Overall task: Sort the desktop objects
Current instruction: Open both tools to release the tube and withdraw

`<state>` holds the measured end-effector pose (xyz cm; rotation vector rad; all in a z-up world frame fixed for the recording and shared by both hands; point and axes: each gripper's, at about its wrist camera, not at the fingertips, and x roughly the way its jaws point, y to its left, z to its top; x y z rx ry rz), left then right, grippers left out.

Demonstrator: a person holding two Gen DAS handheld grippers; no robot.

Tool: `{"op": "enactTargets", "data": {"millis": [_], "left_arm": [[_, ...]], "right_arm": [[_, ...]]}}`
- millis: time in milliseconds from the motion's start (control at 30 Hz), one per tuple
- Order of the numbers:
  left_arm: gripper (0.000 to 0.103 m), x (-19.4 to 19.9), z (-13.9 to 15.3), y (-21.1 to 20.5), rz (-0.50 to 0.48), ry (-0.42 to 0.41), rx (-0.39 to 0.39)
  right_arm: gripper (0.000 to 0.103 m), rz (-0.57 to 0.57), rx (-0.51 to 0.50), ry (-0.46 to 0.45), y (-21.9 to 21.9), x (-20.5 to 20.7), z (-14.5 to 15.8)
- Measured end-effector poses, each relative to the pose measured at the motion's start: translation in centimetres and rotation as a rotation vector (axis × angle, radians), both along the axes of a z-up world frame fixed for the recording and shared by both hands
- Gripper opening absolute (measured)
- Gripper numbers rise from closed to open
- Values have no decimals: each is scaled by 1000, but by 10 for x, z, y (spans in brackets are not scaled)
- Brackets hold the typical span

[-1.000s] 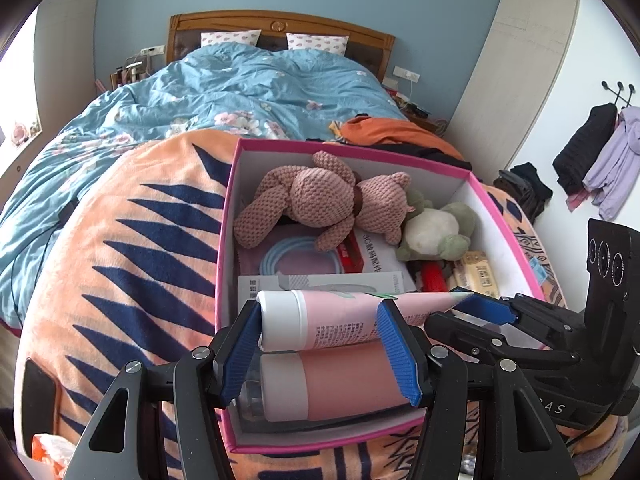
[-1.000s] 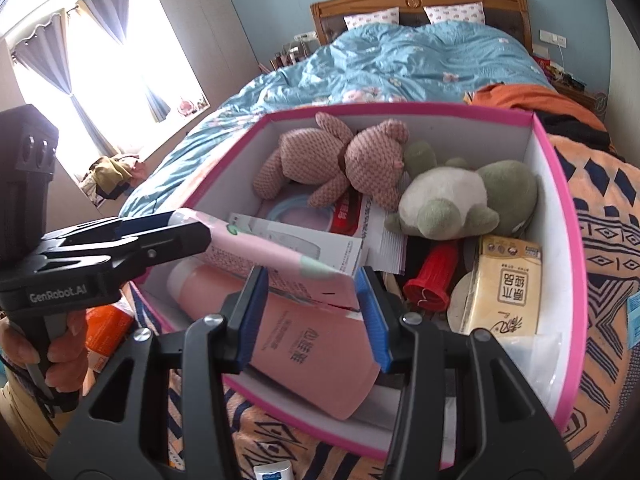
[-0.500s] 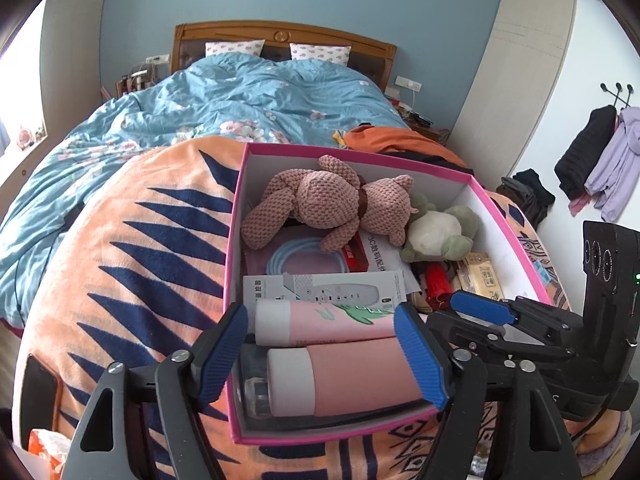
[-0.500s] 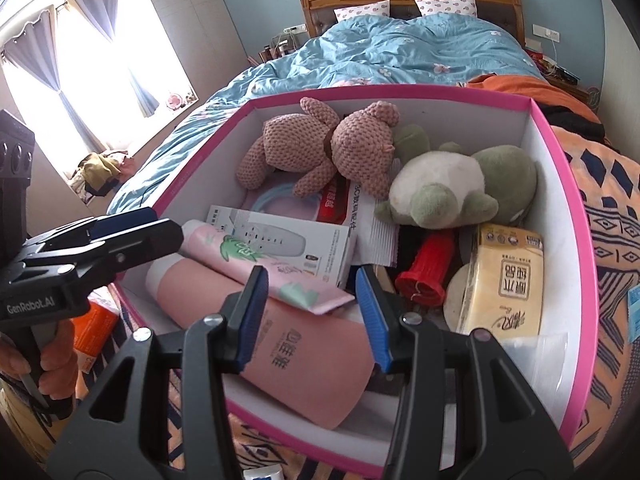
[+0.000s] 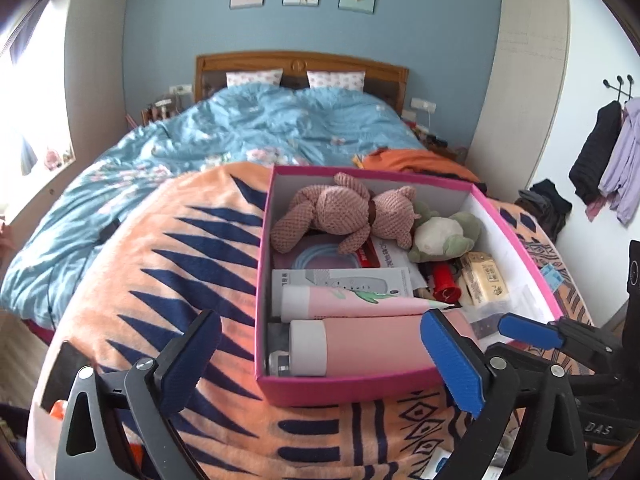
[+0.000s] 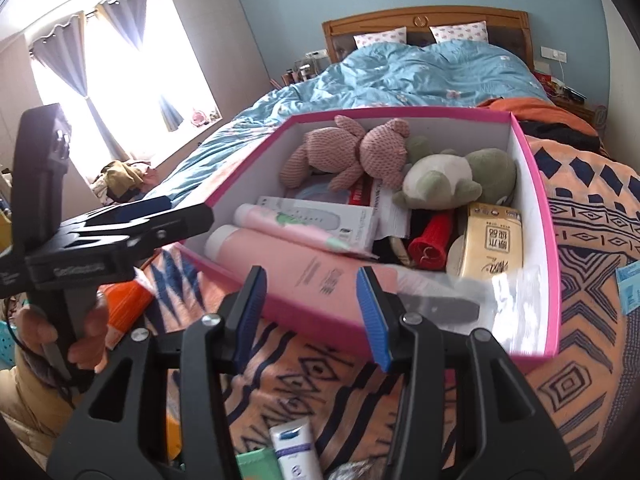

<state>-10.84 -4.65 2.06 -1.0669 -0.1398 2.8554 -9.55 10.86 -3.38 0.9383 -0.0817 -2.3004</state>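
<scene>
A pink-rimmed box [image 5: 340, 388] sits on the blanket, packed with a pink teddy bear [image 5: 344, 212], a green plush [image 5: 444, 232], a tissue pack [image 5: 484, 284] and a white carton [image 5: 344, 280]. A pink tube [image 5: 352, 304] lies across a larger pink bottle [image 5: 368, 344] at the box's near end. My left gripper [image 5: 320, 360] hovers in front of the box with its jaws opening wide and nothing between them. In the right wrist view, my right gripper [image 6: 312, 292] stands open before the near wall of the box [image 6: 544, 208], clear of the tube [image 6: 288, 228].
An orange and navy blanket [image 5: 160, 280] covers the foot of the bed and a blue duvet [image 5: 260, 136] lies beyond it. A small white tube [image 6: 294, 448] and an orange item [image 6: 124, 300] lie near me. A hand [image 6: 84, 340] holds the left gripper [image 6: 152, 216].
The left jaws spread and let go of the pink tube, which now rests in the box on the bottle. Both grippers drew back from the box.
</scene>
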Motion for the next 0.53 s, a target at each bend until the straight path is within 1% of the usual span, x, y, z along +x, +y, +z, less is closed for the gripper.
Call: {"op": "enactTargets", "data": {"millis": [167, 533], "left_arm": [[103, 21, 0, 4, -11, 6, 5], [103, 47, -12, 8, 20, -15, 2]], "right_arm": [[49, 15, -3, 41, -1, 23, 5], [51, 26, -7, 48, 1, 53, 1]]}}
